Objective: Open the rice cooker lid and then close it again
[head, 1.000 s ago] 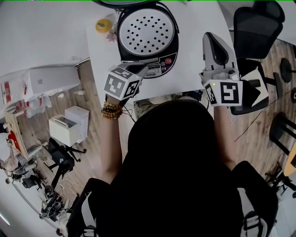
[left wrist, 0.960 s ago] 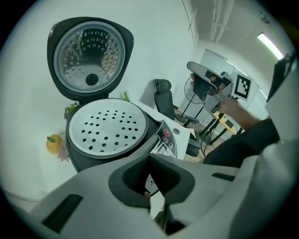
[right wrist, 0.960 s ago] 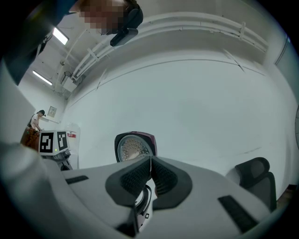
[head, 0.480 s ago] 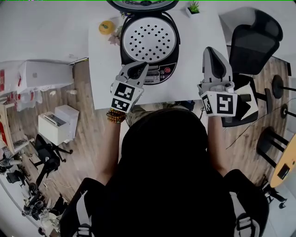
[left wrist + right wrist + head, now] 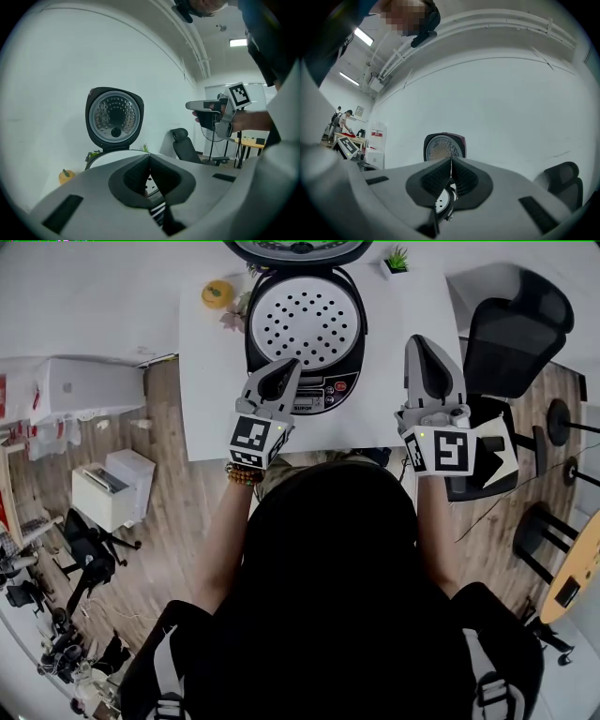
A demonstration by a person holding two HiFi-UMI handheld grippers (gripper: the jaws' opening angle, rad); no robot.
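Note:
The black rice cooker (image 5: 302, 329) stands open on the white table (image 5: 211, 381), and its perforated inner plate shows. Its lid (image 5: 298, 249) stands upright behind it. My left gripper (image 5: 284, 368) is shut with nothing in it and hovers over the cooker's front left edge, beside the control panel (image 5: 326, 385). My right gripper (image 5: 419, 343) is shut and empty, and hangs over the table to the right of the cooker, apart from it. The left gripper view shows the raised lid (image 5: 114, 117) beyond the shut jaw tips (image 5: 149, 158). The right gripper view shows the lid (image 5: 444, 146) past its tips (image 5: 451, 161).
A small yellow fruit-like object (image 5: 217, 292) and a little potted plant (image 5: 397, 257) sit at the table's back. A black office chair (image 5: 511, 324) stands to the right of the table. White boxes (image 5: 103, 488) lie on the wooden floor at the left.
My left gripper has risen and swung round from lying across the cooker's front to pointing along its left front edge. The right gripper has stayed put. The lid stays open.

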